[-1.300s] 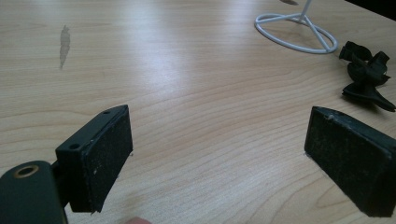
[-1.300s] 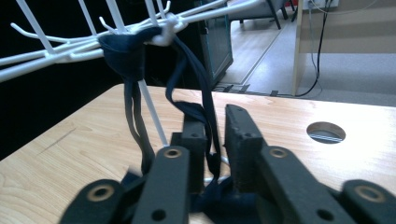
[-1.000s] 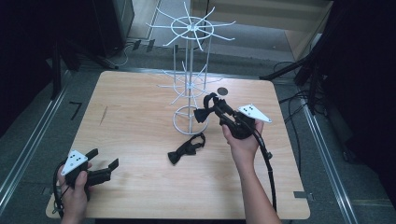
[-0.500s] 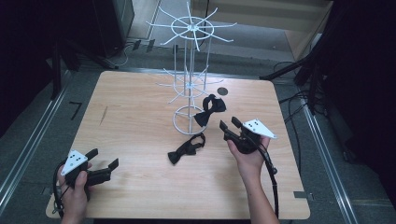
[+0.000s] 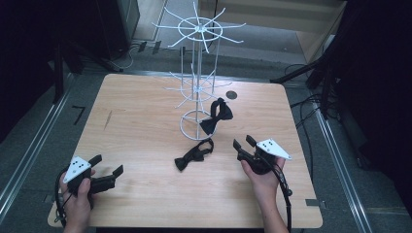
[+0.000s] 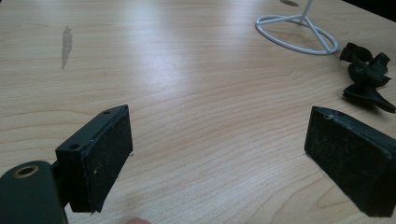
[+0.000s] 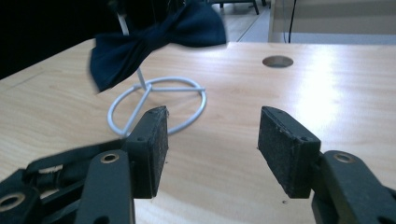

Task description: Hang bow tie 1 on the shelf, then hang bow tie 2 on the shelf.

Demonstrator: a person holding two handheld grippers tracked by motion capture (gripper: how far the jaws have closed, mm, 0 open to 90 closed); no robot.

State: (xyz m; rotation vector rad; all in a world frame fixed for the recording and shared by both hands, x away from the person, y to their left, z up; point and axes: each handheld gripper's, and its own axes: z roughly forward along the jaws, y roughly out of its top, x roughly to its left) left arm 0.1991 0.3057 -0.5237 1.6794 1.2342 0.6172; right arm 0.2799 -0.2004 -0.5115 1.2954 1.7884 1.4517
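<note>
- One bow tie (image 5: 216, 115) already hangs on the rack (image 5: 196, 87), right of the pole at frame centre in the high view; in the right gripper view it shows at the upper left, above the ring base (image 7: 156, 106).
- The second tie (image 5: 194, 155) lies flat on the counter (image 5: 141, 126) just below the rack's base, between the two hands. The likely step in hand is to pick this one up and hang it.
- The right gripper (image 5: 244, 146) sits lower right of centre, close to that tie, with its fingers (image 7: 152, 149) spread wide and holding nothing.
- The left gripper (image 5: 108, 173) rests at the lower left, well apart from the tie, with its fingers (image 6: 100, 161) also wide and empty; the tie appears at the right edge of its view (image 6: 366, 77).
- To do it well, use the right gripper, as it is nearer. Come in low from the right and close on the knot or strap, not on a loose wing.
- Lift clear of the counter before swinging toward the rack, so the strap does not snag the ring base.
- Choose a free arm away from the hung tie, to avoid knocking it off.
</note>
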